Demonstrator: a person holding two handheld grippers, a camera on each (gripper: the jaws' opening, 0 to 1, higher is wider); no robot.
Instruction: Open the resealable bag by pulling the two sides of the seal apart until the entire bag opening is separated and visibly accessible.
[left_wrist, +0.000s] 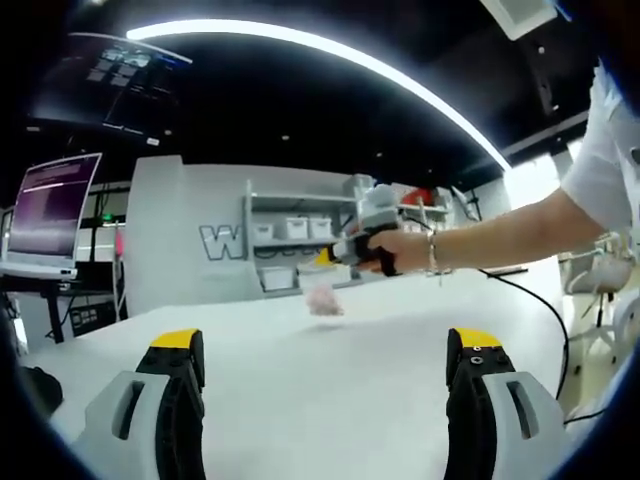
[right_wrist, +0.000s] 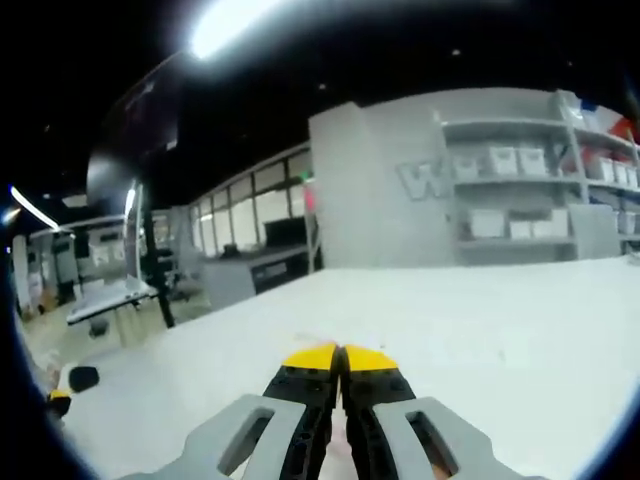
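A wide white surface (left_wrist: 330, 380) runs out toward grey shelving with bins at twelve o'clock. Nearest in the left gripper view, the left tool (left_wrist: 325, 360) hangs released, its jaws spread wide at seven and five o'clock with nothing between them. Farther out, near the middle of the surface, the small pinkish bag (left_wrist: 325, 298) dangles just below the right tool (left_wrist: 340, 252), gripped in the person's hand (left_wrist: 400, 250). In the right gripper view, the right tool (right_wrist: 341, 362) is clenched, its yellow tips together on a pale sliver of the bag. By my reading only one side of the seal is taken; the opening looks unseparated.
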